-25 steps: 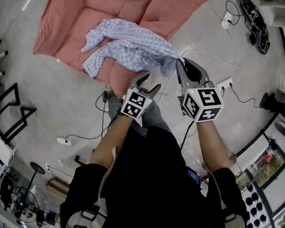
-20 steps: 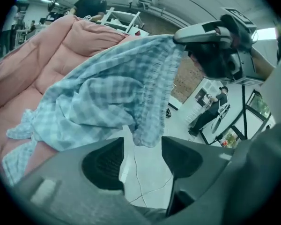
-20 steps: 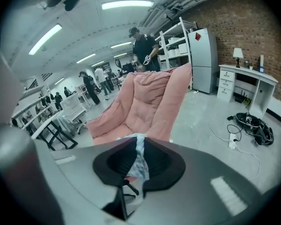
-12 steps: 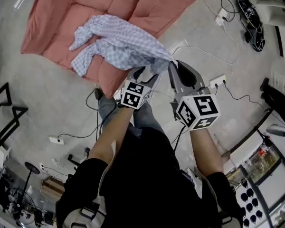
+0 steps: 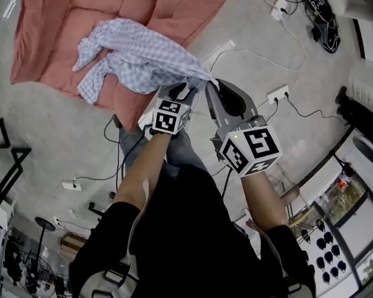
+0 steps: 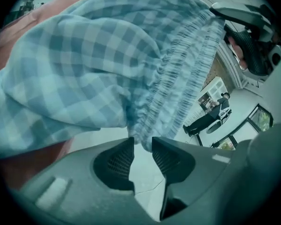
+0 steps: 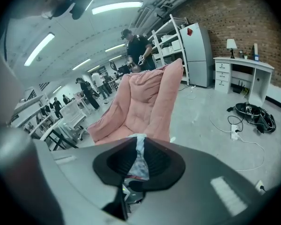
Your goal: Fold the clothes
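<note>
A blue checked garment [image 5: 143, 51] lies bunched on a pink padded cushion [image 5: 56, 17], with one corner pulled toward me. My right gripper [image 5: 212, 87] is shut on that corner; in the right gripper view a strip of the cloth [image 7: 139, 156] is pinched between the pads. My left gripper [image 5: 177, 93] is just left of it, at the garment's gathered edge [image 6: 178, 78]. Its jaws have just been closing. The tip of that edge hangs between the fingertips of the left gripper [image 6: 143, 144], with a gap still showing between the pads.
A white power strip [image 5: 276, 95] and cables [image 5: 317, 5] lie on the concrete floor to the right. The right gripper view shows the pink cushion [image 7: 145, 102], a white desk [image 7: 243, 74], shelving and several people [image 7: 136, 48] farther off.
My left gripper has moved forward to the garment's near edge and its jaws have narrowed around it. The right gripper still holds the same corner.
</note>
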The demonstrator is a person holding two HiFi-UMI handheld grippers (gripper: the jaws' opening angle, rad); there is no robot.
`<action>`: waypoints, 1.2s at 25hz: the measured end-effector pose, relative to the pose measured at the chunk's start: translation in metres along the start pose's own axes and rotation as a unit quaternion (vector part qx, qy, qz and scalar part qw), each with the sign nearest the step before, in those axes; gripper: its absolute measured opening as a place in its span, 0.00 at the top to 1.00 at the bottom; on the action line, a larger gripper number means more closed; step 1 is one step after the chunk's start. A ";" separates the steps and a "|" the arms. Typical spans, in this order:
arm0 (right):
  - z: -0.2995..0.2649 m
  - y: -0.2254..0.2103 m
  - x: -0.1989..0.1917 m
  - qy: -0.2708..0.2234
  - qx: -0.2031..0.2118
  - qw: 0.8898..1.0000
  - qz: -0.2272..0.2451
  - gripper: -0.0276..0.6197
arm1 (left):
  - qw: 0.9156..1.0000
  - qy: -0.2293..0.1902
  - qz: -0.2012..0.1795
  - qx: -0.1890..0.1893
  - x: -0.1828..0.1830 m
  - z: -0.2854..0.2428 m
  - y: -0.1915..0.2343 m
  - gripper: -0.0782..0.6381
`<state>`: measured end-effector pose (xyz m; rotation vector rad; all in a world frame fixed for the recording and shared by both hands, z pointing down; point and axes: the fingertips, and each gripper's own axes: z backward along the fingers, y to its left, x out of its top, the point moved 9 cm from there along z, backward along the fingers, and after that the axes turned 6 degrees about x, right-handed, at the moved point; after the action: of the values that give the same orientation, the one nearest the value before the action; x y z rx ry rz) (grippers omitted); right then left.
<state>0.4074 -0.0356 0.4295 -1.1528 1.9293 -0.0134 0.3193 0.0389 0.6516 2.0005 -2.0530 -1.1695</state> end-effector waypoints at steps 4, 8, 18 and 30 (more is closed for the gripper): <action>0.003 -0.004 0.002 0.002 -0.003 1.000 -0.002 0.88 | 1.000 -0.003 -0.003 0.000 0.002 0.002 -0.001 0.85; 0.009 -0.016 0.005 0.004 -0.011 1.000 0.006 0.88 | 1.000 0.002 -0.016 0.007 0.002 0.010 -0.001 0.86; 0.017 -0.021 0.001 0.021 -0.009 0.999 0.035 0.89 | 0.996 -0.005 -0.058 0.061 -0.011 0.063 0.011 0.86; 0.034 -0.018 -0.016 0.028 -0.018 0.999 0.039 0.89 | 0.986 -0.059 -0.095 0.120 -0.010 0.161 0.023 0.87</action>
<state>0.4463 -0.0207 0.4266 -1.1102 2.0301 0.0329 0.2179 0.1204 0.5532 2.3372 -2.1927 -1.1428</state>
